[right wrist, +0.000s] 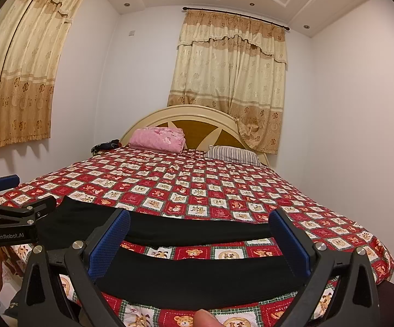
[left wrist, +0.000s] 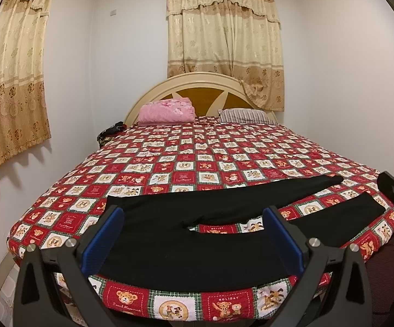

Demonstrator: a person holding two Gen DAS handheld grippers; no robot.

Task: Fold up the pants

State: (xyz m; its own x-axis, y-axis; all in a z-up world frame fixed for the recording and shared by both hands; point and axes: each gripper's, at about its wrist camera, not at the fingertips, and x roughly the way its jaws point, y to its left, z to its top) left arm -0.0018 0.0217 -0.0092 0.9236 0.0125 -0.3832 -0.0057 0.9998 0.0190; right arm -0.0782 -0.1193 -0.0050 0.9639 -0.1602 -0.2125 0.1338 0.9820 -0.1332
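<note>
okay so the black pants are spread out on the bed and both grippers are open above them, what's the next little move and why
Probably lower the right gripper onto the near pant leg and close on its edge. The black pants lie flat on the bedspread with their legs splayed apart, so nothing is folded yet. Both the right gripper and the left gripper are open and hold nothing, so a grasp likely comes first.

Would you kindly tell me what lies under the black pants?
The black pants lie spread on the red teddy-bear bedspread, which shows between the two legs. Whatever is beneath the bedspread is covered. Both grippers, left and right, are open.
</note>
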